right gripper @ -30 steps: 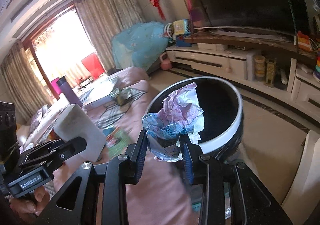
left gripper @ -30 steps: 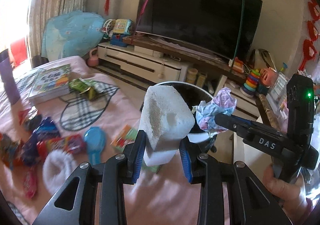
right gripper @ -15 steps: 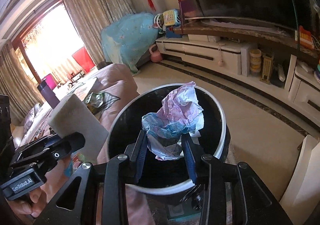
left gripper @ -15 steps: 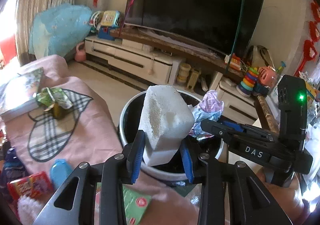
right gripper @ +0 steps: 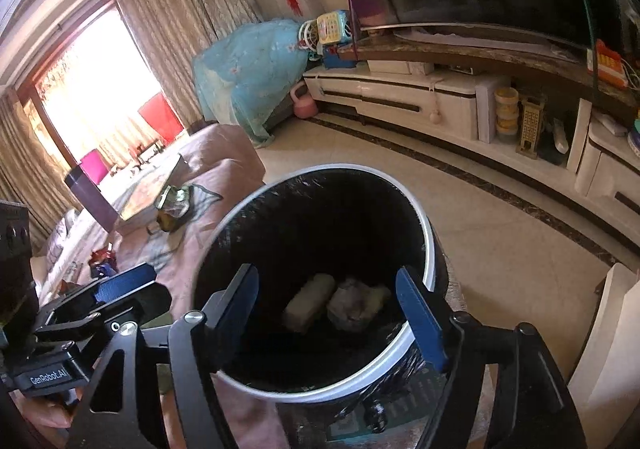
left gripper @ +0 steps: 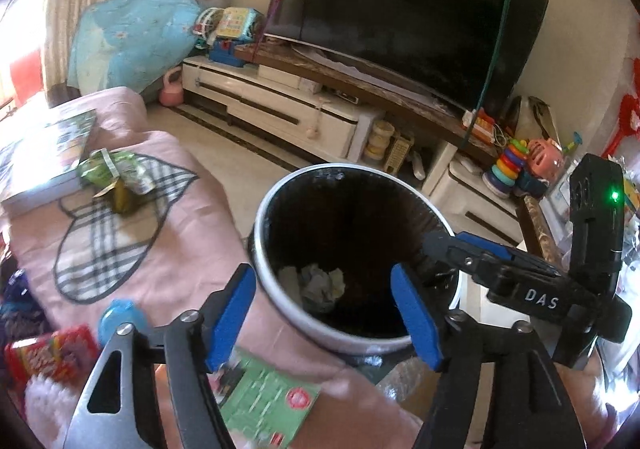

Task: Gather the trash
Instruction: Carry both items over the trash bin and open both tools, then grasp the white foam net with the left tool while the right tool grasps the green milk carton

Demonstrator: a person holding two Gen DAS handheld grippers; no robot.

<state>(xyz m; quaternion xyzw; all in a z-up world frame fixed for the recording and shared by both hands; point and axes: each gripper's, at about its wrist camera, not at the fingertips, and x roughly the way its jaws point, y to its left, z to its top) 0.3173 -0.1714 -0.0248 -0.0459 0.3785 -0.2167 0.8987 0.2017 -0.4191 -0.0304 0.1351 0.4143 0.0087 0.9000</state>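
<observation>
Bin bottom is dark, so the trash is hard to read: the left wrist view shows a pale lump, the right wrist view splits it into one white block and one crumpled paper wad, side by side and touching on the bin floor. A third piece cannot be told.

Far left, the pink bed cover carries one book, cut by the frame edge, one green wrapper just beside it, one blue round lid, one red snack pack and one green leaflet, blurred and partly hidden behind the tool finger. More dark wrappers at the left rim are too blurred to count.

Left tool spread wide, holding nothing, over the bin's near rim. The black bin with white rim stands against the bed edge, its near side blocked by both tools.

Right tool also wide apart and empty, above the bin opening; in the left wrist view it reaches in from the right over the rim, its fingertips half lost against the black inside.

Behind: one TV on a white cabinet, one toy ring stack at right.
</observation>
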